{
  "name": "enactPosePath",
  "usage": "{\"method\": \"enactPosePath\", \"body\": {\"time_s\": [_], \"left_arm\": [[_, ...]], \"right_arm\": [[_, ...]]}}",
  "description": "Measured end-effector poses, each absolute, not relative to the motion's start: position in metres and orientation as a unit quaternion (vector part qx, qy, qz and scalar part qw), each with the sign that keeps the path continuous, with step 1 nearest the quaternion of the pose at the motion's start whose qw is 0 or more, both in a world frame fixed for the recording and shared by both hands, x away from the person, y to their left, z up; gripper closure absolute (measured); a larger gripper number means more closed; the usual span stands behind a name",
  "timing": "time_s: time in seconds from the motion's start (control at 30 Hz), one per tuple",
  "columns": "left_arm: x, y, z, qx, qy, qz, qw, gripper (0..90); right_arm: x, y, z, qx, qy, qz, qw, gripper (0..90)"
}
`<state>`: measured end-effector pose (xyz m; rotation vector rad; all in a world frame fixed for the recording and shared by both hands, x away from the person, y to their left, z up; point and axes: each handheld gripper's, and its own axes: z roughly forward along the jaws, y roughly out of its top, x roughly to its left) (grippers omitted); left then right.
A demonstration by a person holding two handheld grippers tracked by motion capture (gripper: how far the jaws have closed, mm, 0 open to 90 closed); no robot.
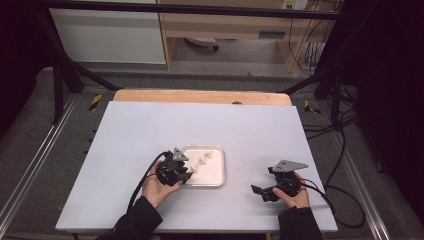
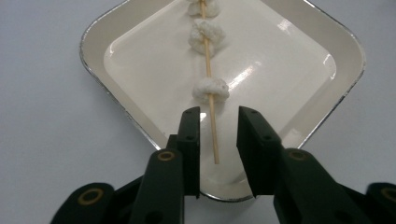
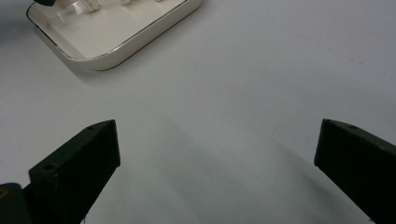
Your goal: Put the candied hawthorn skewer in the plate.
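The skewer (image 2: 209,100) with white pieces lies in the white tray (image 2: 327,112) mid-surface. The left tongs (image 2: 218,122) stand apart around its near end, not gripping; the right tongs (image 3: 217,144) gape wide over bare surface (image 3: 261,70) at right.

I see a pale bench (image 1: 150,130), wooden strip (image 1: 200,96) behind it, what looks like cables (image 1: 310,50) far right.
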<state>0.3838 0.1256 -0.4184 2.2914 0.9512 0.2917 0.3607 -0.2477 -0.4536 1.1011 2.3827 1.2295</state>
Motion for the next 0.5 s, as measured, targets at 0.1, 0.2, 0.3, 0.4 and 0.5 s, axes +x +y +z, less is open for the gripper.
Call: {"method": "enactPosePath", "body": {"time_s": [0.1, 0.2, 0.3, 0.4, 0.5], "left_arm": [[0.382, 0.133, -0.412, 0.87, 0.354, 0.11, 0.325, 61.2], [0.38, 0.142, -0.407, 0.87, 0.351, 0.115, 0.326, 55.0], [0.377, 0.151, -0.403, 0.87, 0.35, 0.116, 0.328, 49.1], [0.375, 0.163, -0.402, 0.868, 0.35, 0.116, 0.333, 41.6], [0.371, 0.176, -0.402, 0.866, 0.347, 0.118, 0.339, 34.8]], "right_arm": [[0.361, -0.248, -0.453, 0.378, 0.815, 0.422, 0.121, 0.8], [0.36, -0.248, -0.453, 0.378, 0.815, 0.422, 0.12, 0.8], [0.36, -0.248, -0.452, 0.378, 0.814, 0.424, 0.119, 0.8], [0.36, -0.248, -0.452, 0.379, 0.814, 0.424, 0.12, 0.8], [0.36, -0.249, -0.452, 0.379, 0.814, 0.424, 0.121, 0.8]]}}
